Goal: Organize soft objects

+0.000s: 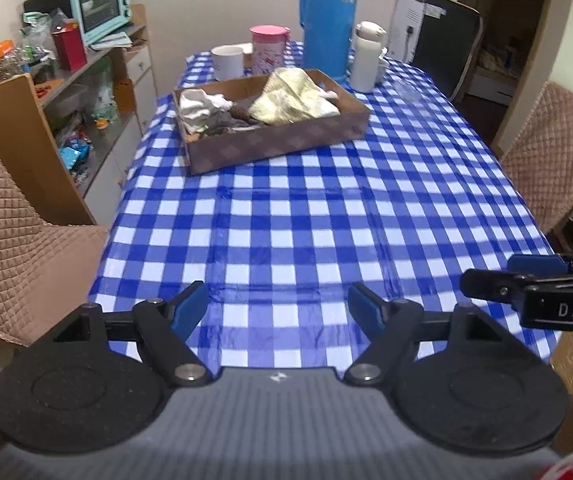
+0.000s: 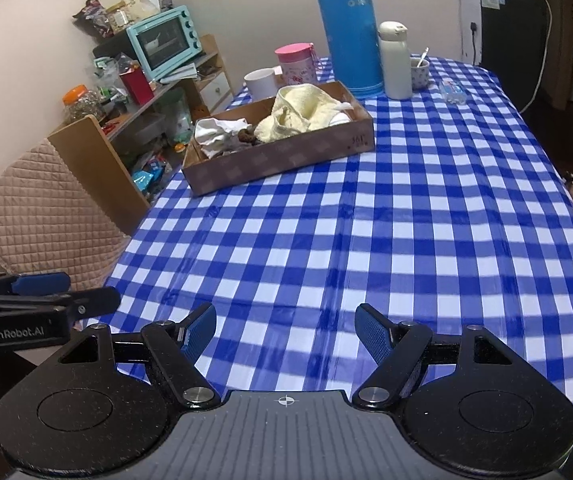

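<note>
A shallow brown cardboard box (image 1: 282, 146) (image 2: 286, 160) stands on the far half of the blue checked table. In it lie a pale yellow towel (image 1: 298, 98) (image 2: 306, 114), a crumpled white cloth (image 1: 202, 106) (image 2: 218, 130) and a small dark brown soft item (image 1: 238, 114) (image 2: 246, 136). My left gripper (image 1: 277, 304) is open and empty above the near table edge, far from the box. My right gripper (image 2: 285, 330) is open and empty, beside the left one. Each gripper shows at the edge of the other's view: the right one (image 1: 534, 280), the left one (image 2: 46, 296).
Behind the box stand a white mug (image 1: 227, 63), a pink lidded cup (image 1: 268, 50), a tall blue thermos (image 1: 328, 20) and a white bottle (image 1: 367, 58). Padded chairs (image 1: 10, 248) (image 1: 554, 152) flank the table. A cluttered shelf with a teal oven (image 1: 100, 2) is at left.
</note>
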Action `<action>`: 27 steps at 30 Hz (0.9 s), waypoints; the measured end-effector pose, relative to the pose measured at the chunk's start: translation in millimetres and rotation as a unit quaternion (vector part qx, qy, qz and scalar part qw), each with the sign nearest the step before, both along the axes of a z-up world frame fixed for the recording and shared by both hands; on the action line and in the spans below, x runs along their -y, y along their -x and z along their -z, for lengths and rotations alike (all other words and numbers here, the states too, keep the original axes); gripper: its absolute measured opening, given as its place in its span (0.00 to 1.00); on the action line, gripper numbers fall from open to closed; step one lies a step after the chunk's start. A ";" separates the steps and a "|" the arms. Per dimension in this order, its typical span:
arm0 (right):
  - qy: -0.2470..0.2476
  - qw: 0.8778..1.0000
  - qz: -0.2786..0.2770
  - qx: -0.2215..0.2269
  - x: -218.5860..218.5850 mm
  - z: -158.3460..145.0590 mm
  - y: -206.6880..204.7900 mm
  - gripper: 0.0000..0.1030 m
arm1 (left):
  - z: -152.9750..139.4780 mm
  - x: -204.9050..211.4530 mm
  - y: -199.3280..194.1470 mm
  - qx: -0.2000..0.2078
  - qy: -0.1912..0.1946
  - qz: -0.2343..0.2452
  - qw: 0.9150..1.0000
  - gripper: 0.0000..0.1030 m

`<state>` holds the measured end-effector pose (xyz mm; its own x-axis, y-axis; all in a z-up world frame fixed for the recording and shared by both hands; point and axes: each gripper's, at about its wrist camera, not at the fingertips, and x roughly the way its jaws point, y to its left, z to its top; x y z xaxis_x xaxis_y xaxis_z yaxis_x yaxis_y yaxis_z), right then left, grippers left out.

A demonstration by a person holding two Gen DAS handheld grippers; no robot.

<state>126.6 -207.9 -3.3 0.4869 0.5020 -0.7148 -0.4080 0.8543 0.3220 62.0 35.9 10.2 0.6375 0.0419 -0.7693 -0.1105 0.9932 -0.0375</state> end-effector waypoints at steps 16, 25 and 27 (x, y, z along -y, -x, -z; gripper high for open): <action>0.013 1.000 0.015 -0.015 -2.4 3.3 22.7 0.74 | 3.0 1.3 15.5 -0.003 0.013 0.026 1.000 0.73; 0.013 1.000 0.013 -0.016 -3.6 2.4 22.9 0.74 | 0.5 1.4 19.5 0.000 0.012 0.028 1.000 0.73; 0.012 1.000 0.013 -0.016 -3.8 2.5 22.9 0.74 | -0.5 1.8 21.1 0.000 0.012 0.029 1.000 0.73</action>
